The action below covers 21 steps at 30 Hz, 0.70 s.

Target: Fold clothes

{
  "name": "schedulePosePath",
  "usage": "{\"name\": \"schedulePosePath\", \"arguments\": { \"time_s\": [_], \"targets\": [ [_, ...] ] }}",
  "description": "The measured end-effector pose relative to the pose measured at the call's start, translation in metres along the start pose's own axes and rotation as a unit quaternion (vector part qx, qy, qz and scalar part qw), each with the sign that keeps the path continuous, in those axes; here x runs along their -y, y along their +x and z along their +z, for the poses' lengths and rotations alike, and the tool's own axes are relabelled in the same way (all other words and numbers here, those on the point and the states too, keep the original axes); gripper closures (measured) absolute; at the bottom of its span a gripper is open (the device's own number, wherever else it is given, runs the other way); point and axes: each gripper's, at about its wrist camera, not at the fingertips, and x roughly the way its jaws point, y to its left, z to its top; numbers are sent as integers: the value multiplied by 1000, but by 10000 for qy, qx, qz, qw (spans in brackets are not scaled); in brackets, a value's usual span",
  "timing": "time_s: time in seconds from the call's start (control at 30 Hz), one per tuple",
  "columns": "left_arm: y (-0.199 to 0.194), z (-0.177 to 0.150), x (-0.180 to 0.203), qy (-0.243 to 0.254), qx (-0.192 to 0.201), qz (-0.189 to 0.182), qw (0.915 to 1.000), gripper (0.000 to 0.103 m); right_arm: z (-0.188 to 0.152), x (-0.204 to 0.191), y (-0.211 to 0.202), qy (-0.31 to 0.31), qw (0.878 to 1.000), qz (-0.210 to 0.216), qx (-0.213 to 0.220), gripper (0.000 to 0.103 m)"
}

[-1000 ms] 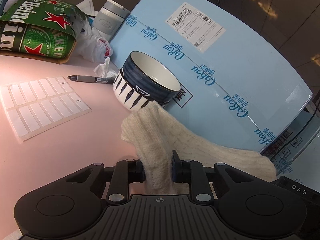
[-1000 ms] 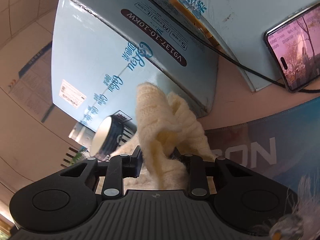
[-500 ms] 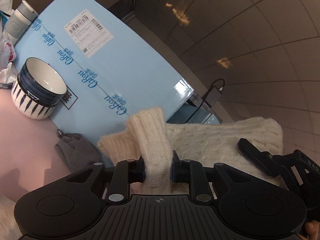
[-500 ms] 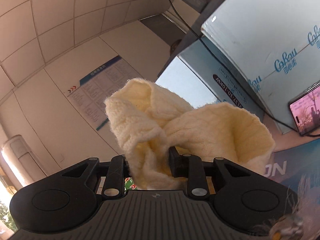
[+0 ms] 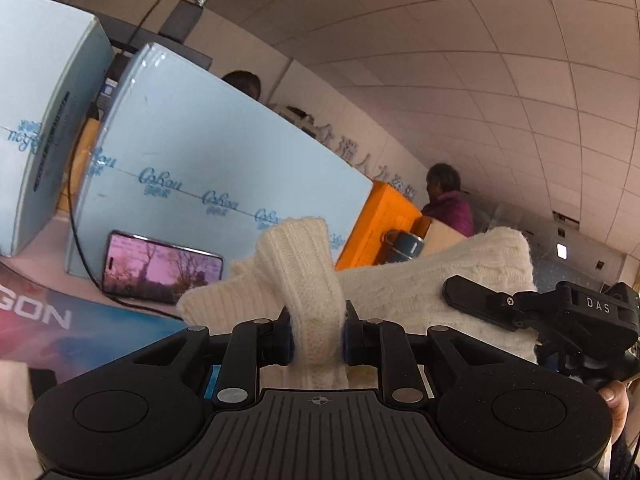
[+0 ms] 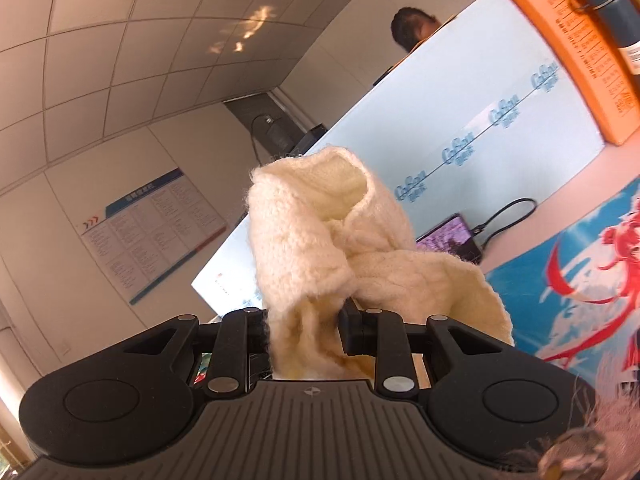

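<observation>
Holding the cream knit sweater (image 5: 316, 280) up off the desk, we have it pinched in both tools at once. Nearest in the left wrist view, the left gripper (image 5: 317, 338) is pressed onto a ribbed band of the knit that stands up between its fingers. In the right wrist view, the right gripper (image 6: 306, 330) clamps a bunched, curled fold of the same garment. The right gripper also shows from the side at the edge of the left view, just beside the stretch of knit that spans between the two tools.

We judge this to be the lift-and-spread step: the sweater is airborne and crumpled, no fold is laid yet. The next move calls for drawing the two grips apart to pull the cloth flat, then lowering it onto the printed desk mat (image 5: 100, 332) without letting either pinch slip.

Counting outward: one sweater, two grippers, one mat. Beyond that is one phone (image 5: 160, 268) with a lit screen, leaning on a box with its cable. Behind it we count two pale blue boxes (image 5: 208, 168), one orange box (image 5: 380, 220) and one dark flask (image 5: 404, 244). Farthest off, two people (image 5: 448, 204) are partly visible.
</observation>
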Motion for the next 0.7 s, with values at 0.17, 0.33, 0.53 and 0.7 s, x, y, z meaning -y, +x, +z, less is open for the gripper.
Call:
{"name": "schedulePosePath", "arguments": {
  "time_s": [0.17,0.33,0.53,0.7],
  "targets": [
    [58,-12,17,-274,-355,-35,9990,83,-6,29,-43,43,9973,-618,390,79],
    [78,-30,1,-315,-823,753,9933,84,-32,70,-58,457,9882,-1435,-278,75],
    [89,-44,-16,-382,-1136,1442,9823,74,-53,93,-88,764,9794,-1851,-248,35],
    [68,-39,-5,-354,-1067,1723,9786,37,-46,94,-104,902,9725,-2109,402,24]
  ]
}}
